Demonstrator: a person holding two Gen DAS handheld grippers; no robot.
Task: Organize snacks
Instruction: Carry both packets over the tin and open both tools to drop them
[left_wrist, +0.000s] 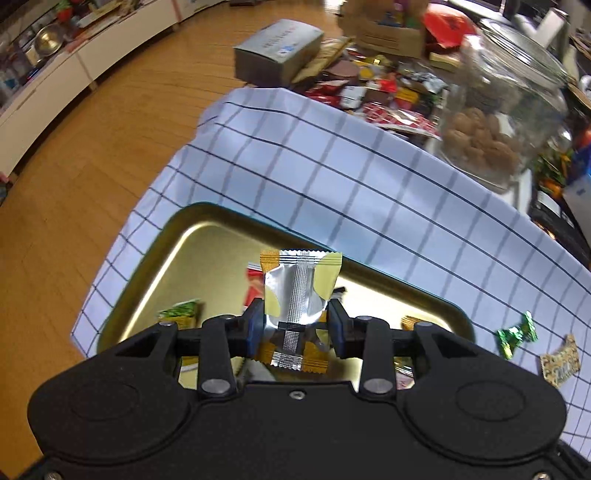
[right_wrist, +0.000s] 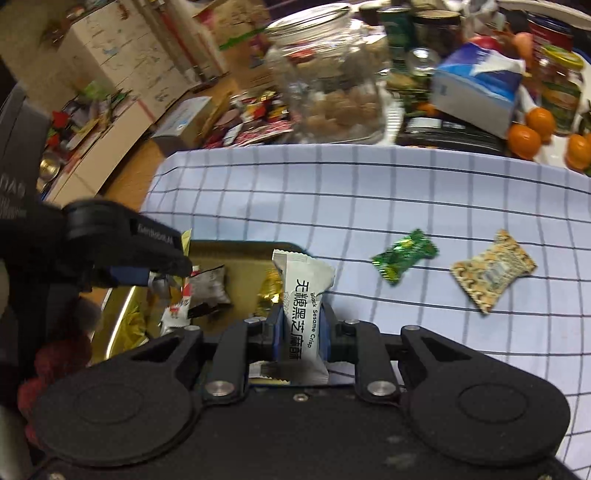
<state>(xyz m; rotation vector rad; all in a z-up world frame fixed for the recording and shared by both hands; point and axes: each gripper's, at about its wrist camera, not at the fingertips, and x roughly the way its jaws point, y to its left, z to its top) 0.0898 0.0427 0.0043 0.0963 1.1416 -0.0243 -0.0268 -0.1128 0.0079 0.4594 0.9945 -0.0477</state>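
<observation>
The left tongs (left_wrist: 295, 325) pinch a silver and gold foil packet (left_wrist: 301, 291) by its middle, its crimped back seam facing the camera, and hold it upright above a gold metal tray (left_wrist: 177, 251). No writing on this packet can be read from the back. In the tray lie a green-wrapped sweet (left_wrist: 179, 312), a red and white packet (left_wrist: 255, 284) partly hidden behind the held one, and a few other wrappers too covered to name.

The right tongs (right_wrist: 301, 332) are pressed onto a white packet (right_wrist: 304, 306) printed in black with "Black Sesame Crisp" and a line of large Chinese characters beside it. The packet stands upright between the blue pads (right_wrist: 277, 332), just at the tray's near right corner (right_wrist: 258, 249). In the right wrist view the left tongs (right_wrist: 166, 269) show from the side over the tray, with small grey lettering on the black arm, too blurred to read.

On the blue checked cloth (right_wrist: 369, 192) covering the table, a green twist-wrapped candy (right_wrist: 404, 254) and a tan patterned packet (right_wrist: 493, 269) lie near each other, right of the tray; the print on the tan one is not legible. Beyond the cloth stands a glass jar (right_wrist: 332, 85) holding round brown pieces, beside a blue and white carton (right_wrist: 476, 88) and several oranges (right_wrist: 524, 140). A grey box (left_wrist: 277, 51) sits on the wooden floor.
</observation>
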